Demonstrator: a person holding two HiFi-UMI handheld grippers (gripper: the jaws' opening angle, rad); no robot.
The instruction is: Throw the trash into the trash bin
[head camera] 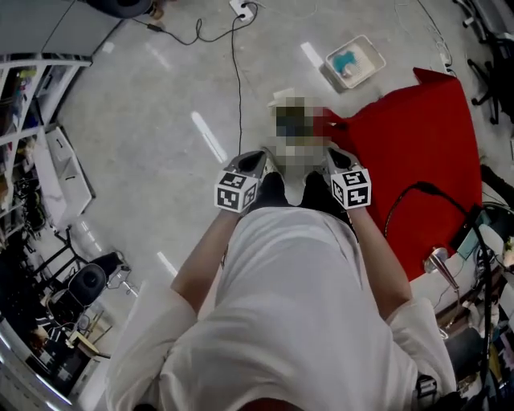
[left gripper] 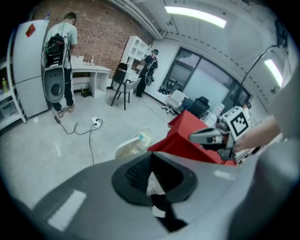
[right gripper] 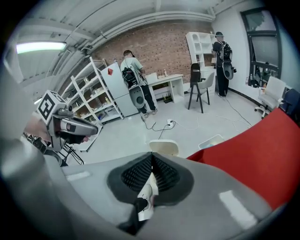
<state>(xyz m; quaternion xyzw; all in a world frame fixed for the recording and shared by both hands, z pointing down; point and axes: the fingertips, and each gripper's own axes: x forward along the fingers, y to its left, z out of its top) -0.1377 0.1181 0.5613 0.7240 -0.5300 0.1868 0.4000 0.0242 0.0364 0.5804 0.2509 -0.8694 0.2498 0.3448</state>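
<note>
Your left gripper (left gripper: pixel 150 155) and right gripper (right gripper: pixel 151 154) are both squeezed shut. A white sliver (right gripper: pixel 146 194) shows behind each tip; whether it is trash is unclear. The cream trash bin (right gripper: pixel 164 147) sits ahead and below, between them, closest to straight ahead of the right gripper.

The pale grey, glossy floor (head camera: pixel 161 185) spreads under and ahead of my left tongs (head camera: pixel 255 163) and right tongs (head camera: pixel 337 160). Just ahead, between the two, stands a cream-white plastic bin (right gripper: pixel 164 149). A large red cloth (head camera: pixel 418 160) covers the ground to the right of my right tongs; I cannot tell whether it lies flat. Well ahead and to the right sits a shallow white rectangular plastic tray (head camera: pixel 368 51). A thin black cable (head camera: pixel 235 80) runs from ahead of my left tongs to a white power strip (head camera: pixel 243 10) far ahead. A white shelf unit (head camera: pixel 63 160) stands well off to the left.
</note>
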